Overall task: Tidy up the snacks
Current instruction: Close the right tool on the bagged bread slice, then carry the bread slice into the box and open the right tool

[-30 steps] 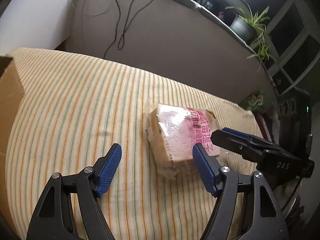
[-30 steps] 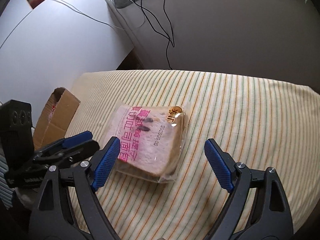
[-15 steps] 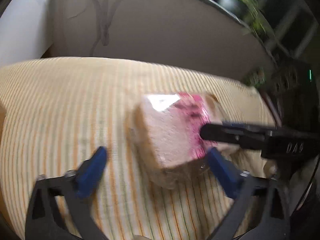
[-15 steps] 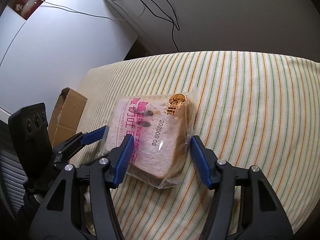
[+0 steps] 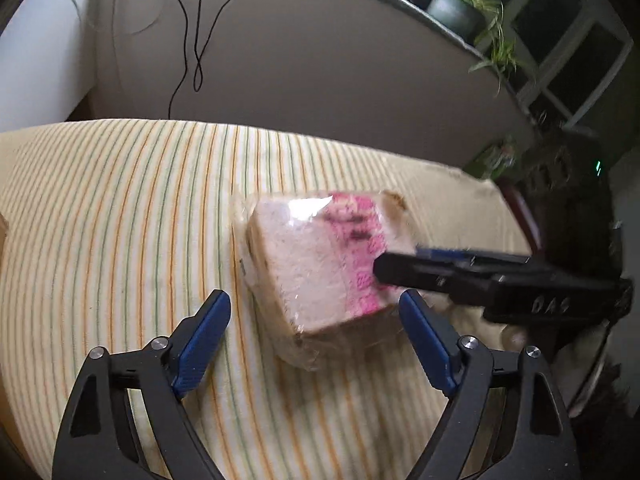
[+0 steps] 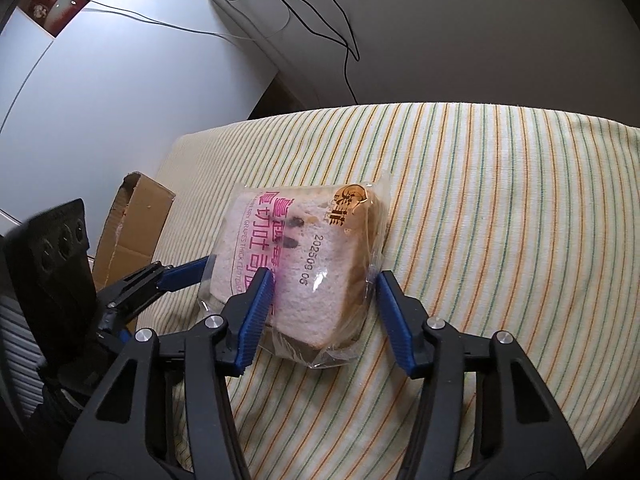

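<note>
The right gripper (image 6: 324, 300) reaches down over a clear-wrapped pack of sliced bread (image 6: 304, 256) printed with pink lettering, and its jaws are closing with the near end of the pack between them; the blue pad on its left side lies against the top face of the wrapper and the pad on its right side sits at the crust edge, so the pack looks pinched at its near corner and its far end tilts up off the cloth. The left gripper (image 5: 316, 332) hangs just beside it, its blue pads (image 5: 202, 342) well apart on either side of the pack's near corner, touching nothing, and its jaws are closing a little from very wide. Seen from the left gripper, the bread pack (image 5: 320, 264) lies straight ahead between its fingers, with the right gripper's black finger (image 5: 460, 272) crossing in from the right and resting over the pink print. Beneath both tools spreads a cream cloth with orange and green stripes (image 6: 500, 208). From the right gripper, an open cardboard box (image 6: 132, 224) stands off to the left beyond the cloth's edge, behind the left gripper's body (image 6: 132, 292). Ahead of the left gripper, a potted plant (image 5: 460, 4) sits on a ledge, with black cables (image 5: 192, 40) hanging down the grey panel below
</note>
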The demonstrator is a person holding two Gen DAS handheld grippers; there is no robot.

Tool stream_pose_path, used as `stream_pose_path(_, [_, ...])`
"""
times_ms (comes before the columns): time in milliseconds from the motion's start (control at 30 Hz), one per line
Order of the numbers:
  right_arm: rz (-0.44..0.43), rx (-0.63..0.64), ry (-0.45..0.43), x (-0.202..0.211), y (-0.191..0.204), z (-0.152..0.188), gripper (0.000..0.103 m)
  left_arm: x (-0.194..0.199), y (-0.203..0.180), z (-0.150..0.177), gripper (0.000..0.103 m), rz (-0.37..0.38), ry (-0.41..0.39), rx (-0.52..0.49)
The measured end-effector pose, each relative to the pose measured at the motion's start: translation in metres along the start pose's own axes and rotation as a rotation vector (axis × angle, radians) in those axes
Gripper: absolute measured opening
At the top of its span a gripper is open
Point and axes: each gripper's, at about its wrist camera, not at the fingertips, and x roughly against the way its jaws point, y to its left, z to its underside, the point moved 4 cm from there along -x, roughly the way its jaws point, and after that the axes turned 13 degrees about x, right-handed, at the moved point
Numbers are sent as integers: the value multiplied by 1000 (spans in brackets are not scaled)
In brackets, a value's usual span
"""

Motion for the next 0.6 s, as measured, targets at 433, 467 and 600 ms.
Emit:
stream_pose_path(433, [32,20,-2,3,9,-3,51,2,12,-1,57,35,-9,62])
stream_pose_path(467, [34,23,-3,2,12,-4,51,4,12,0,57,36,-13,61])
stream_pose_path(600, [40,42,-12,4,25,-7,51,15,10,0,57,26,-39,52])
